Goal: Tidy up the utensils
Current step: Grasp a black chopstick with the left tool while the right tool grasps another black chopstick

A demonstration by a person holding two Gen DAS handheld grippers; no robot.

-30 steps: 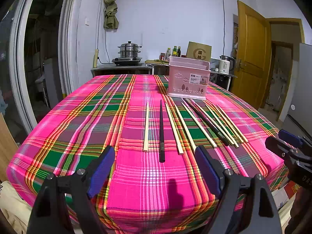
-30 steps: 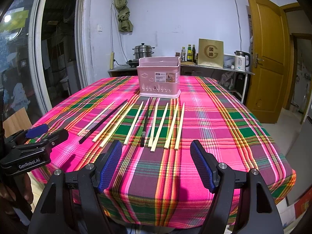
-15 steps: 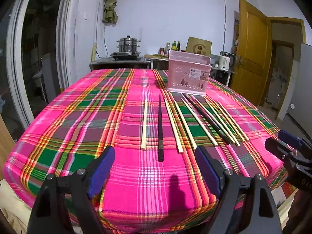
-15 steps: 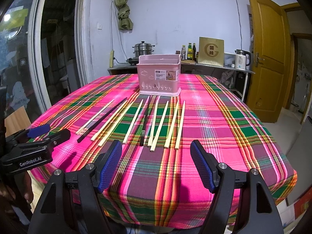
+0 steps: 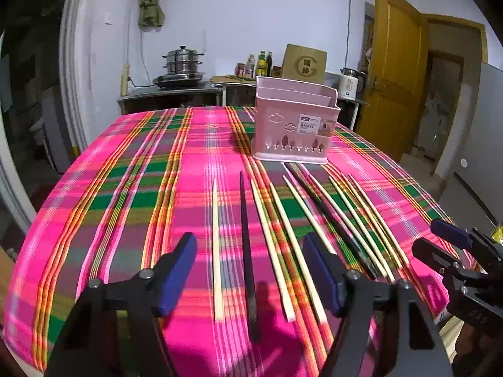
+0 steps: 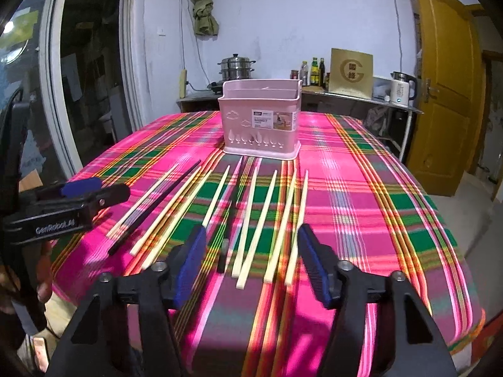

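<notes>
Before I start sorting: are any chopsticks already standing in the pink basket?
No: the pink basket shows no chopsticks above its rim, and the chopsticks all lie flat on the plaid tablecloth.

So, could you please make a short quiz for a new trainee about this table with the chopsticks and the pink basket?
1. True or false: the pink basket already holds some chopsticks.
2. How many dark chopsticks lie among the pale chopsticks on the checked tablecloth? A) none B) two C) five
3. Fill in: the left gripper and the right gripper hold ____.

Key
1. False: no chopstick stands up out of it; all visible ones lie in a row in front of it.
2. B
3. Nothing: both sets of jaws are closing in, but the pads touch no chopstick yet.
</notes>
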